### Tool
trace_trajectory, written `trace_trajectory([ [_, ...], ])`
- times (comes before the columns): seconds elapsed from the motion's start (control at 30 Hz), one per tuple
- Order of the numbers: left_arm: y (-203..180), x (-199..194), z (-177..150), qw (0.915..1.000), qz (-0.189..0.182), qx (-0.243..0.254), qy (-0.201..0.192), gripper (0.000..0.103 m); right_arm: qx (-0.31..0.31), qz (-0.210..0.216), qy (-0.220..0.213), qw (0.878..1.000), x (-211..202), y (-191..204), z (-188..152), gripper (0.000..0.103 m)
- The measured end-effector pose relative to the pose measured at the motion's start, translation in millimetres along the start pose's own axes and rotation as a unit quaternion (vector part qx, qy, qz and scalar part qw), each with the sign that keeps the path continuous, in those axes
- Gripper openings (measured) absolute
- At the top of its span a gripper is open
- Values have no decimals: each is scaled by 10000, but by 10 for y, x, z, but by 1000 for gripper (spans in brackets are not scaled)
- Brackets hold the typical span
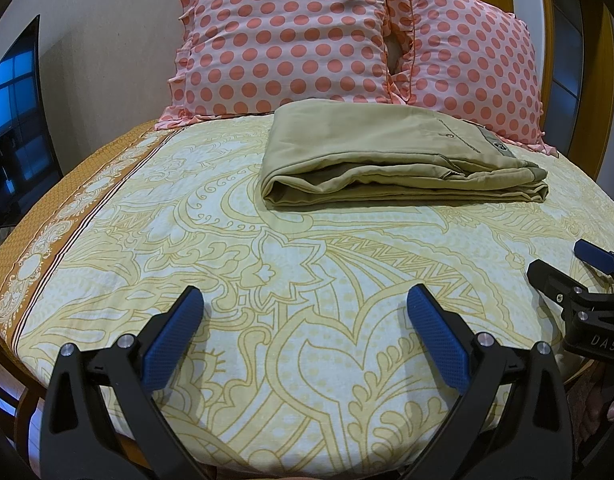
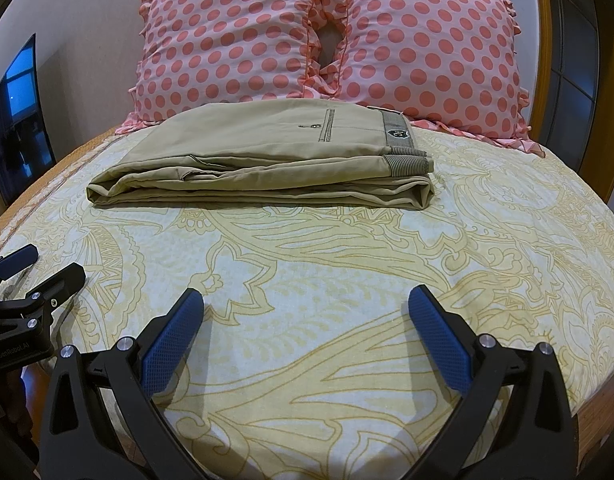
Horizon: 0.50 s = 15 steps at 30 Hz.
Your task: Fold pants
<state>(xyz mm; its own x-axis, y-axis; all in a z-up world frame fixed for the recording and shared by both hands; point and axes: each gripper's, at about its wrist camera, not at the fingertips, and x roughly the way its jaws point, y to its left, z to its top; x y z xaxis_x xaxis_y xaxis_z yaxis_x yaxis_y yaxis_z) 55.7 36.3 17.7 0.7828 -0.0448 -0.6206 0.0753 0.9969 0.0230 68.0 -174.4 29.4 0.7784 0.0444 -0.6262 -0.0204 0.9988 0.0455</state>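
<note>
Khaki pants (image 1: 387, 152) lie folded in a flat stack on the bed, just in front of the pillows; they also show in the right wrist view (image 2: 263, 160), with the striped waistband and a badge at the right end. My left gripper (image 1: 305, 304) is open and empty, hovering over the near part of the bed, well short of the pants. My right gripper (image 2: 306, 304) is open and empty too, beside the left one. The right gripper shows at the right edge of the left wrist view (image 1: 567, 268), and the left gripper at the left edge of the right wrist view (image 2: 43, 268).
The bed carries a yellow and white patterned sheet (image 1: 267, 280) with an orange border on the left (image 1: 47, 240). Two pink polka-dot pillows (image 2: 235, 40) (image 2: 435, 52) lean against the wall behind the pants. A dark TV screen (image 1: 15, 120) stands at the left. A wooden frame (image 2: 547, 60) is at the right.
</note>
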Motion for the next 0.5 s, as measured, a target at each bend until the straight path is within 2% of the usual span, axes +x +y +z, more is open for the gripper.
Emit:
trace_trajectory([
  [0.5, 9, -1, 0, 10000, -5, 0, -15, 101, -6, 8, 1, 10000, 2, -5, -4, 102],
])
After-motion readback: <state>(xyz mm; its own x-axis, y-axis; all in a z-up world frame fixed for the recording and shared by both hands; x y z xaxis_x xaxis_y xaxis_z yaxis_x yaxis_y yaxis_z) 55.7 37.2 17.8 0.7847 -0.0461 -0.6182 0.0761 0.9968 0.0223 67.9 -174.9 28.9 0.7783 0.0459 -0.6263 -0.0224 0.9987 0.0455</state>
